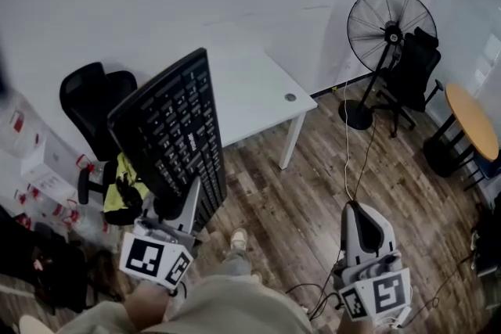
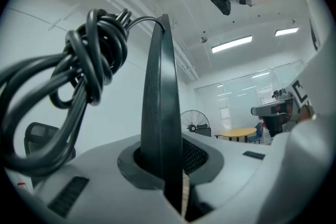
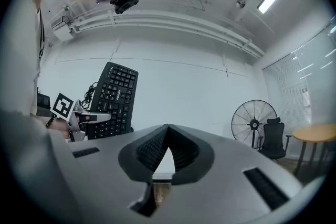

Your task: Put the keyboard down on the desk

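Keyboard (image 1: pixel 174 138) clamped upright in left tool (image 1: pixel 174 209), above desk (image 1: pixel 254 94)

Clamped in left gripper (image 1: pixel 174 209), before white rectangular desk (image 1: pixel 250 90): black plastic keyboard (image 1: pixel 174 138). Right of desk: black pedestal fan (image 1: pixel 389 31).

Nothing can be read for certain: the black keyboard (image 1: pixel 168 133) bears a short white brand mark among its keys, too small to spell out in any view, and the white boxes (image 1: pixel 43 168) at the left carry red labels that are only blurs.
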A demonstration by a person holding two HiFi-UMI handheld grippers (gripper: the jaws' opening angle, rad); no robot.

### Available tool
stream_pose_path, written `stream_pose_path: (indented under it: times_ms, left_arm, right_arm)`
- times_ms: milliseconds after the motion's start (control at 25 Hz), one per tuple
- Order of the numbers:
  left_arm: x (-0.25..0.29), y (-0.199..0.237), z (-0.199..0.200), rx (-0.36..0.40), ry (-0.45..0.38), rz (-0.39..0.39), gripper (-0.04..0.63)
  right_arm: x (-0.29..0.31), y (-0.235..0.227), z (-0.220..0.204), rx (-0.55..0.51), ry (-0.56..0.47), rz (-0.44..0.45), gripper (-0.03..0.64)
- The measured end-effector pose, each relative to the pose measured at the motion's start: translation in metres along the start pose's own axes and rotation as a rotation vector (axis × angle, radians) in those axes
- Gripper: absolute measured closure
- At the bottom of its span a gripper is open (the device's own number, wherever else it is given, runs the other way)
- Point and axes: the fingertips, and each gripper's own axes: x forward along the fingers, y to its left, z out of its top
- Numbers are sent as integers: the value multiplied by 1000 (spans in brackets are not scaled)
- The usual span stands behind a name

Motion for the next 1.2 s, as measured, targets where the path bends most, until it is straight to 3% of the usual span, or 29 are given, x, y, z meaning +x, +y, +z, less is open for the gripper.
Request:
stream_pose_path:
  times_ms: [360, 800, 1000, 1200]
  left_arm:
    - [0, 0, 2, -2, 3, -18, 515]
    - [-1, -11, 2, -63, 7, 7, 515]
    - [-2, -10, 4, -51, 18, 28, 515]
    - [5, -1, -9, -53, -5, 1, 514]
  right_arm:
    - [0, 1, 0, -3, 15, -16, 591]
    - [4, -15, 5, -30, 26, 22, 592]
    - [13, -11, 8, -40, 41, 52, 592]
    - [21, -4, 1, -68, 7, 47, 592]
